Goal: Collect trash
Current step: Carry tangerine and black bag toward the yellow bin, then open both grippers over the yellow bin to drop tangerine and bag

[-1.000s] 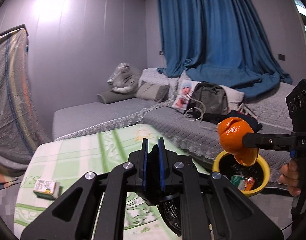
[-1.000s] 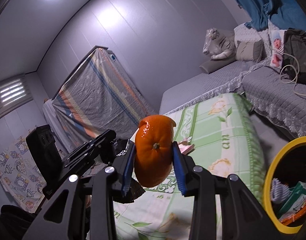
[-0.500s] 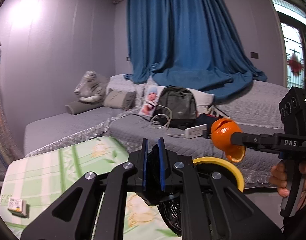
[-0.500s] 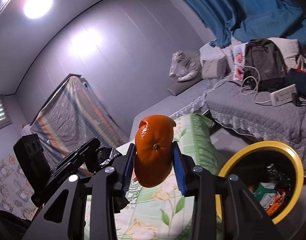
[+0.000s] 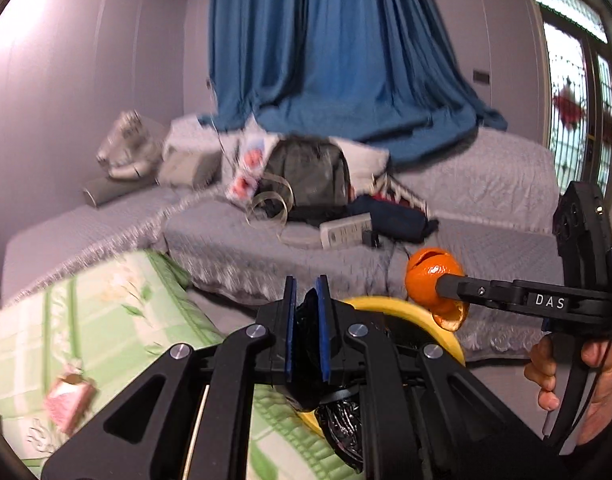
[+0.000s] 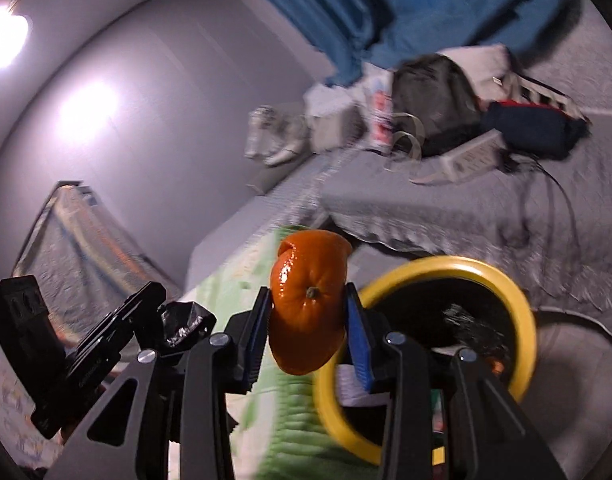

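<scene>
My right gripper (image 6: 308,324) is shut on an orange peel (image 6: 308,300) and holds it in the air over the near rim of the yellow-rimmed trash bin (image 6: 522,308). The peel (image 5: 432,280) and right gripper (image 5: 446,292) also show in the left wrist view, above the bin's rim (image 5: 390,306). My left gripper (image 5: 306,336) is shut on a crumpled black wrapper (image 5: 308,320), beside the bin; the wrapper also shows in the right wrist view (image 6: 185,322). Other trash lies inside the bin.
A green floral mat (image 5: 105,320) lies at the left with a pink packet (image 5: 67,400) on it. A grey sofa (image 5: 486,208) behind holds a backpack (image 5: 306,176), a power strip (image 5: 346,234) and pillows. A blue curtain (image 5: 326,48) hangs behind.
Both grippers have swung right and toward the bin, which now sits closer and lower in both views. The peel and the wrapper stay gripped.
</scene>
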{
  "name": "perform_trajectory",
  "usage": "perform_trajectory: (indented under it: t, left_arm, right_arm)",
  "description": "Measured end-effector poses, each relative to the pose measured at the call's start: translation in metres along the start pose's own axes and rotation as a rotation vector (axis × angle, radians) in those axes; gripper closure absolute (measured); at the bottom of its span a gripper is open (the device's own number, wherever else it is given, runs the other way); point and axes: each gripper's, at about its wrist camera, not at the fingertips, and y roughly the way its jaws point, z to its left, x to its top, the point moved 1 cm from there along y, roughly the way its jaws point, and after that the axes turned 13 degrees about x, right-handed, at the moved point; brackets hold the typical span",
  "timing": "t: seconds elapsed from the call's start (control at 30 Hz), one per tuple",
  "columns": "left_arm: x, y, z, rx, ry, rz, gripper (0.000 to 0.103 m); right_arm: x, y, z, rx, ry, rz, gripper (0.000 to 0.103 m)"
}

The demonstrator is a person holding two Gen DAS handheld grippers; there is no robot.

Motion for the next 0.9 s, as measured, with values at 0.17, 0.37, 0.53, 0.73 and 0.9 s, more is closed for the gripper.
perform_trajectory:
  t: [0.17, 0.37, 0.53, 0.73, 0.9]
  left_arm:
    - [-0.017, 0.052, -0.025, -0.030, 0.024, 0.089, 0.093]
    - [-0.030, 0.072, -0.012, 0.002, -0.069, 0.138, 0.008]
    - [-0.030, 0.062, 0.015, 0.044, -0.112, 0.104, 0.008]
    - [-0.033, 0.022, 0.062, 0.147, -0.142, 0.034, 0.008]
    - [-0.047, -0.036, 0.127, 0.229, -0.192, -0.007, 0.008]
  right_arm:
    - [-0.008, 0.008, -0.038, -0.094, 0.061, 0.035, 0.066]
    - [-0.014, 0.013, -0.069, -0.206, 0.110, 0.054, 0.029]
    - [-0.012, 0.005, -0.081, -0.284, 0.132, 0.022, 0.018]
    - [-0.011, 0.016, -0.048, -0.171, 0.098, 0.077, 0.008]
    - [-0.010, 0.054, 0.033, 0.087, 0.019, 0.241, 0.008]
